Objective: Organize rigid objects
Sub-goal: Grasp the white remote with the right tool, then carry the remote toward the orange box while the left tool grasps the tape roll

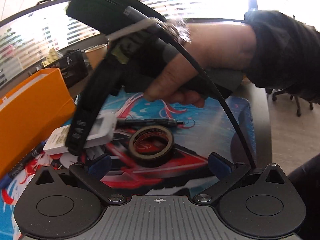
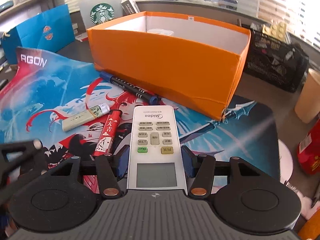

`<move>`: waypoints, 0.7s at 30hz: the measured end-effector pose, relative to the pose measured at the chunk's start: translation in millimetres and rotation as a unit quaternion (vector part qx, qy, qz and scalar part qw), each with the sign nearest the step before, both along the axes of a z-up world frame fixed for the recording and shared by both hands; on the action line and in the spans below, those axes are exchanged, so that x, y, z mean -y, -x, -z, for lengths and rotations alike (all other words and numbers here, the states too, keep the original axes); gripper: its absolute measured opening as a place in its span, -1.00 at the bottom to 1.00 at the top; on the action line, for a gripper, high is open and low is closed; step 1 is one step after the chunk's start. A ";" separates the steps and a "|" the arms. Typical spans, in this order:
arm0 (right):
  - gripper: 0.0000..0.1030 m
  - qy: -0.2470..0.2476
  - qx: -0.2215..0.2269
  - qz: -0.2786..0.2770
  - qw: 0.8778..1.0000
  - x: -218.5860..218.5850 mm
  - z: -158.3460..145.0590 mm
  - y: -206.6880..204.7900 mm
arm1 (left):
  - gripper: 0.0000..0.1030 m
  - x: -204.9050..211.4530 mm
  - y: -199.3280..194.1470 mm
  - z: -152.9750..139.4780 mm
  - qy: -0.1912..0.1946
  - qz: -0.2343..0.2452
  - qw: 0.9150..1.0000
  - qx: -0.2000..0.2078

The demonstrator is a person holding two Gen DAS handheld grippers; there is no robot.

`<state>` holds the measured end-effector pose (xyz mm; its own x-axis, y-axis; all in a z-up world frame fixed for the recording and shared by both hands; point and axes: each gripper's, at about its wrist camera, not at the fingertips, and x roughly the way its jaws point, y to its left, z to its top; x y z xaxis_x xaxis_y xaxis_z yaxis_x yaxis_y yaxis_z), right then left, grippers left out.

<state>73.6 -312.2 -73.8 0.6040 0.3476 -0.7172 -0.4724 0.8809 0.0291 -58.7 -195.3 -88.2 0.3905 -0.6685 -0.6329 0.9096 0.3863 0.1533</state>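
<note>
My right gripper (image 2: pixel 155 161) is shut on a white Midea remote control (image 2: pixel 155 132), with both blue pads against its sides, low over the printed desk mat (image 2: pixel 50 84). The open orange box (image 2: pixel 166 64) stands just beyond it. A blue marker (image 2: pixel 128 87), a red lighter (image 2: pixel 109 134) and a pale green-and-white stick (image 2: pixel 86 117) lie on the mat. In the left wrist view a hand (image 1: pixel 200 60) holds the right gripper and the remote control (image 1: pixel 100 132). My left gripper (image 1: pixel 159 164) is open, close behind a tape roll (image 1: pixel 152 146); a black pen (image 1: pixel 150 122) lies beyond.
A black mesh organiser (image 2: pixel 274 64), a paper cup (image 2: pixel 309 98) and a red can (image 2: pixel 310 152) stand right of the box. A blue paper bag (image 2: pixel 44 30) and a Starbucks cup (image 2: pixel 102 14) are behind on the left. The desk edge and an office chair (image 1: pixel 296 100) show at far right.
</note>
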 end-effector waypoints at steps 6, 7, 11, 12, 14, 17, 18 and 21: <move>-0.02 -0.015 0.015 -0.005 1.000 2.6 -10.4 -3.8 | 1.00 18.4 -5.1 5.2 0.022 -0.013 1.000 -0.005; -0.02 -0.017 0.016 -0.003 1.000 3.7 -11.2 -4.6 | 1.00 20.3 -7.9 5.2 0.024 -0.012 1.000 -0.015; -0.02 -0.034 0.019 0.006 0.999 11.8 -13.9 -6.7 | 0.72 15.0 -19.0 5.4 0.036 -0.008 0.998 -0.058; -0.02 -0.038 0.021 0.008 0.999 13.8 -15.4 -6.3 | 0.61 14.5 -17.6 4.1 0.039 0.000 0.998 -0.059; -0.02 -0.043 0.028 0.013 0.999 17.4 -18.5 -6.2 | 0.04 13.6 -13.8 1.1 0.043 0.011 0.997 -0.056; -0.02 -0.056 0.029 0.019 0.998 22.9 -22.4 -7.6 | 0.03 12.5 -12.9 0.1 0.037 0.010 0.997 -0.060; -0.02 -0.057 0.029 0.020 0.998 23.4 -23.4 -7.4 | 0.03 13.5 -14.6 -0.6 0.038 0.009 0.997 -0.062; -0.02 -0.053 0.034 0.025 0.998 23.1 -24.8 -4.9 | 0.03 15.9 -11.3 -2.5 0.034 -0.004 0.998 -0.059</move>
